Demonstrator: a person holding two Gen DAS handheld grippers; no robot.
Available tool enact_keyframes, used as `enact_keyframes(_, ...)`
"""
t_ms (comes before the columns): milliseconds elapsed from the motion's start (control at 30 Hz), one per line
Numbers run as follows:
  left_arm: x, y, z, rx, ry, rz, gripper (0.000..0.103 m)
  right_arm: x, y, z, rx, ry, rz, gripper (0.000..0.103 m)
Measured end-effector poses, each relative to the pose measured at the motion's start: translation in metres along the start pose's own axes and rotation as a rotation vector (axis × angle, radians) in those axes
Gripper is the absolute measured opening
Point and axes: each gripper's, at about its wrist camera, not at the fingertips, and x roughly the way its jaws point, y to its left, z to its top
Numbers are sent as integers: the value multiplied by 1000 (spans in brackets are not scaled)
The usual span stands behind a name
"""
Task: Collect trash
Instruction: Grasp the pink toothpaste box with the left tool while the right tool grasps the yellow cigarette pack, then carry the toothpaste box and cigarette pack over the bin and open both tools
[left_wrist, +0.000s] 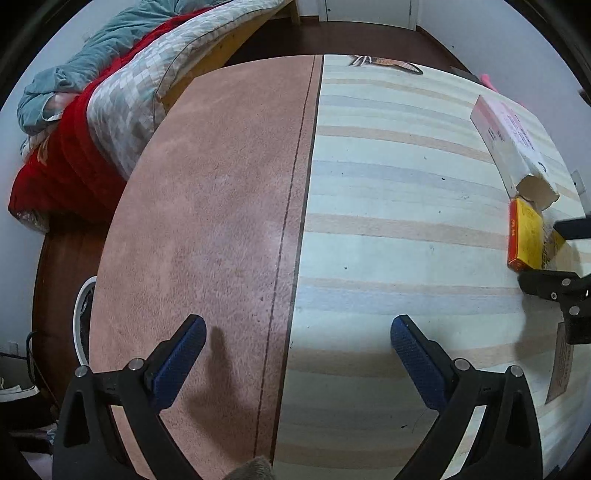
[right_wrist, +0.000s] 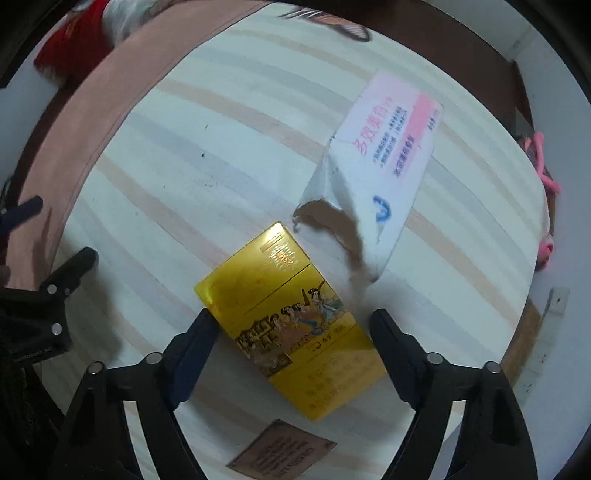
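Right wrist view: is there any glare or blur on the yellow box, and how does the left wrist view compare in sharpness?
Right wrist view: the yellow box shows bright glare on its glossy upper corner, and the whole picture is slightly soft, the white carton print smeared. Left wrist view: sharper, with clear rug stripes and soft shadows of the fingers; both views bend strongly at the edges.
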Motion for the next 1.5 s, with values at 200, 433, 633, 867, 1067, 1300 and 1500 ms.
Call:
enact_keyframes(200, -2, -7, 4, 16, 0, 2, 102, -8, -33, -42, 281, 18, 33, 72)
enact_keyframes(433, -16, -46, 41, 45, -13, -69, 102, -24, -140, -80, 705, -88, 1, 70)
enact_keyframes(633, -22, -93, 97, 61, 22, -204, 102, -27, -190, -73, 829, -95, 112, 86)
enact_keyframes(867, -6, -147, 146, 123, 85, -323, 101, -33, -178, -72, 711, -72, 22, 86)
enact_keyframes(1067, 18, -171, 149, 204, 113, -254, 53, -15, -169, -68, 668, -56, 11, 79)
enact_keyframes(1300, 15, -165, 136, 217, 58, -245, 45, -14, -157, -59, 602, -75, -66, 62)
enact_keyframes(1500, -2, -148, 112, 222, -10, -205, 45, -18, -148, -60, 603, -94, -87, 60)
